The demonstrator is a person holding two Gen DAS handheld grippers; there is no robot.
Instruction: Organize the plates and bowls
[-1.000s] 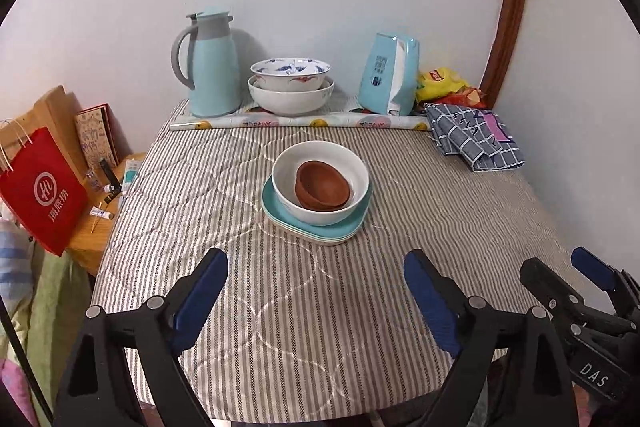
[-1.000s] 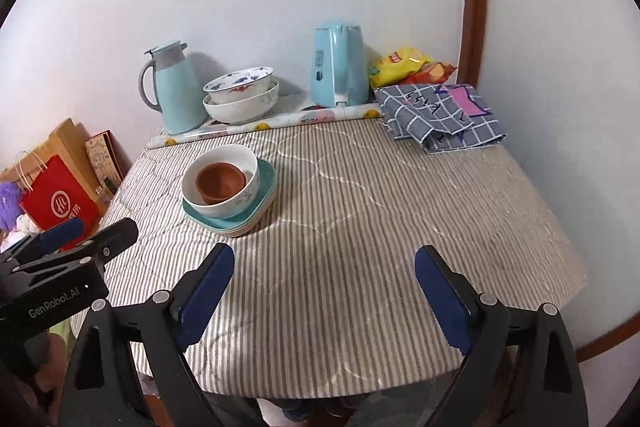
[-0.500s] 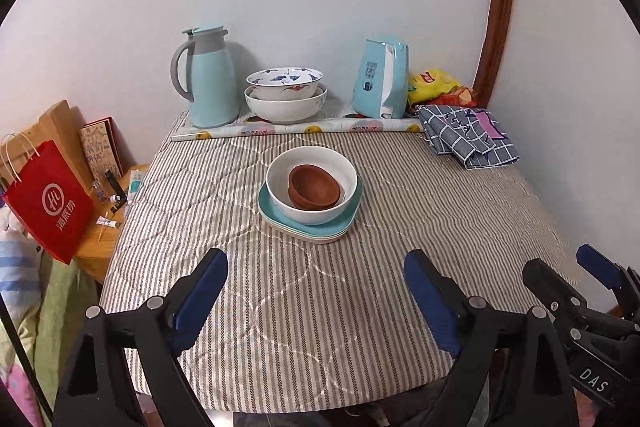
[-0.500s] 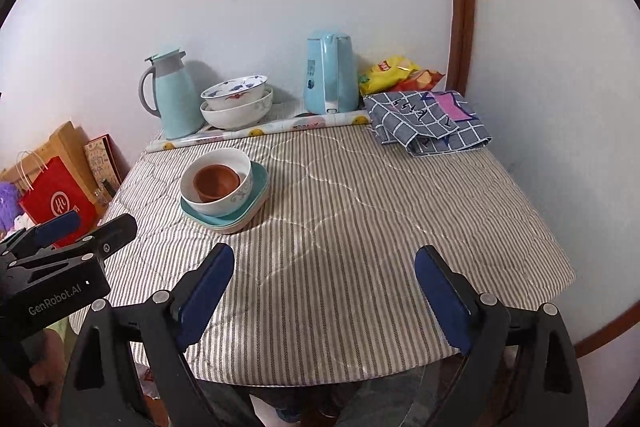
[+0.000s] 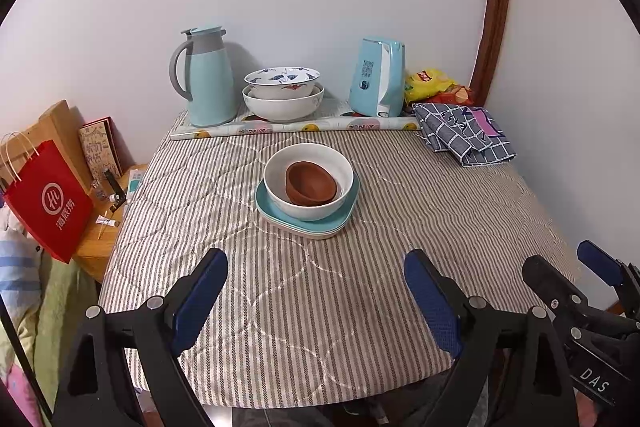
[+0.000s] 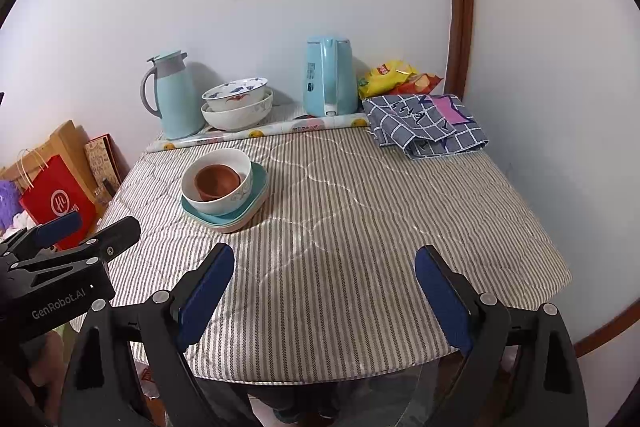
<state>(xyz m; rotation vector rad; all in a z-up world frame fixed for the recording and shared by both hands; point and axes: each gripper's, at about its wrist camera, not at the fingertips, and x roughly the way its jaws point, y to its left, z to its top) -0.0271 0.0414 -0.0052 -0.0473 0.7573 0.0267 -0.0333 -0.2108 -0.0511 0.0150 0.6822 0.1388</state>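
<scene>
Fingers of left gripper (image 5: 316, 297) and right gripper (image 6: 325, 295) spread wide, empty, near stacked bowls (image 5: 308, 181).

Both handheld grippers hovered side by side, angled downward: the left gripper (image 5: 316, 287) and right gripper (image 6: 324, 283) each had jaws spread wide, gripping nothing.

Mounted behind each tool, angled down over the near worktop (image 5: 320, 307) edge toward the far wall. Left view set farther left; both share the stacked bowls (image 5: 308, 187) well ahead.
</scene>
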